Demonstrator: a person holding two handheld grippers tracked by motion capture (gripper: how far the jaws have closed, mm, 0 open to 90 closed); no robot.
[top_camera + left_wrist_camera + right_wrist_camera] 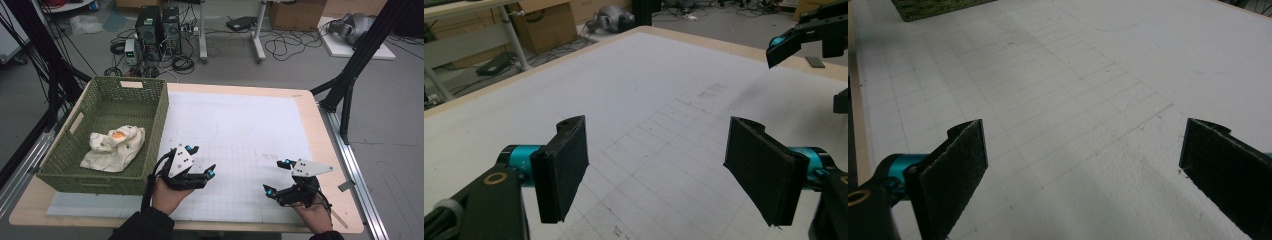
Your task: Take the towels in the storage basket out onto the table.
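Note:
A green woven basket (155,125) stands on the left part of the table and holds a crumpled white cloth (114,147) with an orange spot. Just right of the basket's near corner a hand holds my left gripper (202,161), open with nothing between its jaws. In the left gripper view its black pads (561,167) stand wide apart over the gridded white mat (659,115). My right gripper (276,176) hovers open near the table's front right. In its own view the right gripper (1083,175) has only bare mat between the jaws.
A white gridded mat (240,130) covers most of the wooden table (320,135). The basket's corner (933,7) shows at the top left of the right gripper view. Behind the table are computer towers (160,30), cables and cardboard boxes on the floor. Black frame legs (350,75) stand at the right.

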